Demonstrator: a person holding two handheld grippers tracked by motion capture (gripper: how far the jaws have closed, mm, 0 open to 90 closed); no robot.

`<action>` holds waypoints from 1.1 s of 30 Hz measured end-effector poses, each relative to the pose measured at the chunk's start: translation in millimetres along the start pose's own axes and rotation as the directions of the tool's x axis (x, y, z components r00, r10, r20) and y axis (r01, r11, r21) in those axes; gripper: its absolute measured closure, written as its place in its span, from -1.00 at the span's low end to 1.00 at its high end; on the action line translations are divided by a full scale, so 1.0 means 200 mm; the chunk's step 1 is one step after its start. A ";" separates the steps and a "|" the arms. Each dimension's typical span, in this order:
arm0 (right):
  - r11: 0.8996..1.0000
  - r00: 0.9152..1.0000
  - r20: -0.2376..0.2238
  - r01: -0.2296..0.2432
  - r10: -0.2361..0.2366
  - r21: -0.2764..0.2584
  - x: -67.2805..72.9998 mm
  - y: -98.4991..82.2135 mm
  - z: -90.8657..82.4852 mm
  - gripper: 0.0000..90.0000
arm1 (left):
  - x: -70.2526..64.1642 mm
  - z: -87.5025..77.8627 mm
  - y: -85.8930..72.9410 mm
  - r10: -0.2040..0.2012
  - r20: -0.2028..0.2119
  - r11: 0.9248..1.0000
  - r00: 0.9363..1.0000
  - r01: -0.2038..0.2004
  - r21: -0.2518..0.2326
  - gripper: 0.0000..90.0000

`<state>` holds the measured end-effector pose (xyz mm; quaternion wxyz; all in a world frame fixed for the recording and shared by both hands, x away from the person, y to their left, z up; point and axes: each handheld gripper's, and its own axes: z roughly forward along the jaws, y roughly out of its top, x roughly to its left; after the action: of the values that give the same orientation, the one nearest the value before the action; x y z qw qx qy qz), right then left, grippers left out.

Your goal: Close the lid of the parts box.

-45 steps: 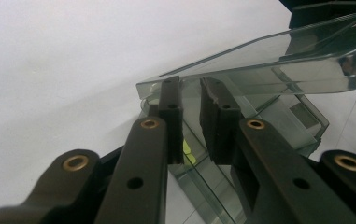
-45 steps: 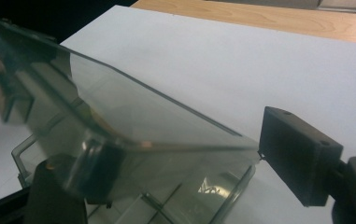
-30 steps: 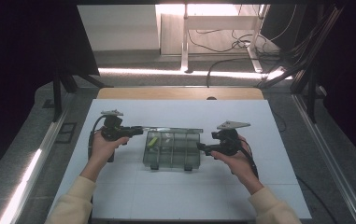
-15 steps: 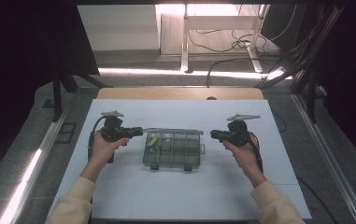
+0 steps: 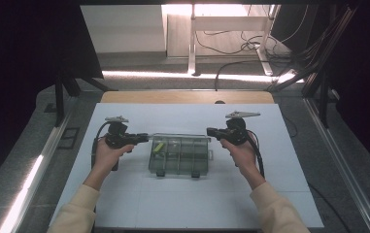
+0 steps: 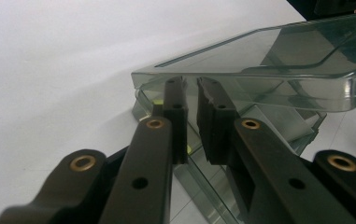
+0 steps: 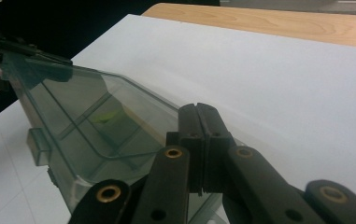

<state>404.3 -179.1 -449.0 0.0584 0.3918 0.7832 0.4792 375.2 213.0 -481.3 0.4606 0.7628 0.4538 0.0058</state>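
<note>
On the white table (image 5: pixel 124 199), the left gripper (image 5: pixel 142 138) nearly closed at the clear box's (image 5: pixel 180 155) lid corner (image 6: pixel 175 79); the right gripper (image 5: pixel 210 131), just closed, empty, beside it.

High view: fixed overhead, person's side, facing forward-down over the whole white worktop (image 5: pixel 197 204). Left tool (image 6: pixel 189 100) view: very close, low, aimed along its jaws at the clear box (image 6: pixel 269 60). Right tool (image 7: pixel 198 126) view: equally close, facing the other way. Both share the box (left tool at 10 o'clock in the right one).
</note>
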 end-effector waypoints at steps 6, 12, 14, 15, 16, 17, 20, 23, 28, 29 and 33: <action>1.000 0.999 -0.035 0.026 -0.026 0.006 0.04 -0.01 0.00 0.97 | -0.01 0.00 0.00 0.004 0.000 1.000 1.000 -0.004 0.007 0.86; 0.998 0.998 -0.042 0.042 -0.041 0.037 0.06 -0.03 0.01 0.99 | -0.01 0.00 -0.03 0.001 0.002 1.000 1.000 -0.001 0.022 0.87; 0.998 0.998 -0.044 0.047 -0.045 0.051 0.07 -0.03 0.01 0.99 | -0.02 0.00 -0.04 0.001 0.003 1.000 1.000 -0.001 0.028 0.87; 0.997 0.998 -0.045 0.049 -0.047 0.058 0.07 -0.04 0.02 0.99 | -0.02 0.00 -0.05 0.000 0.002 1.000 1.000 0.000 0.029 0.87; 0.997 0.998 -0.047 0.051 -0.048 0.066 0.07 -0.04 0.02 0.99 | -0.02 0.00 -0.05 0.001 0.002 0.999 1.000 -0.001 0.033 0.87; 0.996 0.998 -0.048 0.050 -0.047 0.072 0.08 -0.05 0.03 0.99 | -0.02 0.00 -0.05 0.001 0.002 0.999 1.000 -0.001 0.034 0.87; 0.994 0.997 -0.050 0.057 -0.052 0.096 0.09 -0.07 0.04 0.99 | -0.03 0.00 -0.06 0.004 0.007 0.999 1.000 -0.004 0.034 0.87; 0.991 0.997 -0.052 0.061 -0.055 0.118 0.09 -0.09 0.05 0.99 | -0.04 0.00 -0.06 0.011 0.005 1.000 1.000 -0.012 0.028 0.87; 0.989 0.997 -0.049 0.060 -0.053 0.137 0.09 -0.12 0.06 0.99 | -0.06 0.00 -0.05 0.023 0.014 1.000 1.000 -0.023 0.021 0.87; 0.989 0.997 -0.048 0.058 -0.051 0.139 0.09 -0.12 0.06 0.99 | -0.07 0.00 -0.05 0.024 0.022 0.999 0.999 -0.025 0.023 0.87; 0.986 0.997 -0.046 0.063 -0.057 0.151 0.09 -0.13 0.06 0.99 | -0.09 0.04 -0.07 0.041 0.033 0.997 0.999 -0.043 0.057 0.87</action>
<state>383.6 -164.5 -471.8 0.0263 0.3613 0.8301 0.4240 357.7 197.3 -487.7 0.4455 0.7850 0.4303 -0.0100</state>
